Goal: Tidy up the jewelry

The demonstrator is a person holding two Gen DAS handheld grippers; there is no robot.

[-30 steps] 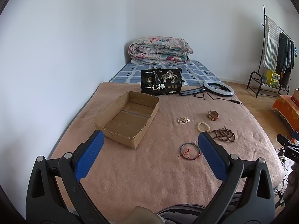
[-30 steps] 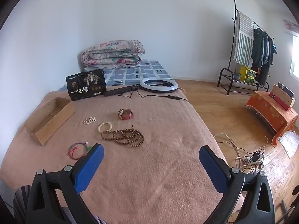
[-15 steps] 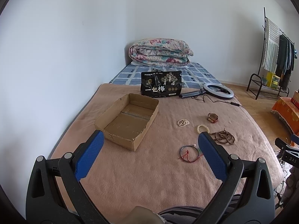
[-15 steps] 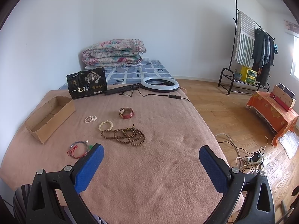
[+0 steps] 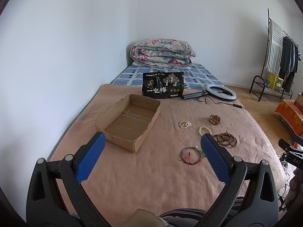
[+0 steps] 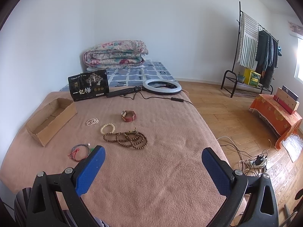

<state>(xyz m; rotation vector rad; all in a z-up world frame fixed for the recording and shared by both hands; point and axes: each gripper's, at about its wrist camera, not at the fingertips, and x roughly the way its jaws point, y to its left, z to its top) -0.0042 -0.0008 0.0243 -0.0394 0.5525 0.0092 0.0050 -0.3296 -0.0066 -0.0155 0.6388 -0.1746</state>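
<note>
An empty cardboard box (image 5: 130, 121) (image 6: 50, 120) lies on the brown blanket at the left. Jewelry is spread to its right: a small pearl bracelet (image 5: 185, 123) (image 6: 92, 121), a cream bead bracelet (image 5: 204, 130) (image 6: 107, 128), a red watch (image 5: 215, 119) (image 6: 128, 115), a long brown bead necklace (image 5: 226, 139) (image 6: 126, 139), and a thin bangle with red string (image 5: 190, 155) (image 6: 80, 151). My left gripper (image 5: 150, 151) and right gripper (image 6: 153, 159) both stand open, held above the near part of the bed, holding nothing.
A black snack bag (image 5: 163, 88) stands behind the box, with a ring light (image 6: 162, 87) and its cable beside it. A folded floral quilt (image 5: 162, 53) lies at the bed's far end. Right of the bed are wooden floor, a clothes rack (image 6: 253, 56), an orange-draped stool (image 6: 276, 117) and floor cables (image 6: 246, 158).
Both views have risen and pulled back slightly, so the jewelry and box sit a little farther off. Both grippers stay open; nothing on the bed has moved.
</note>
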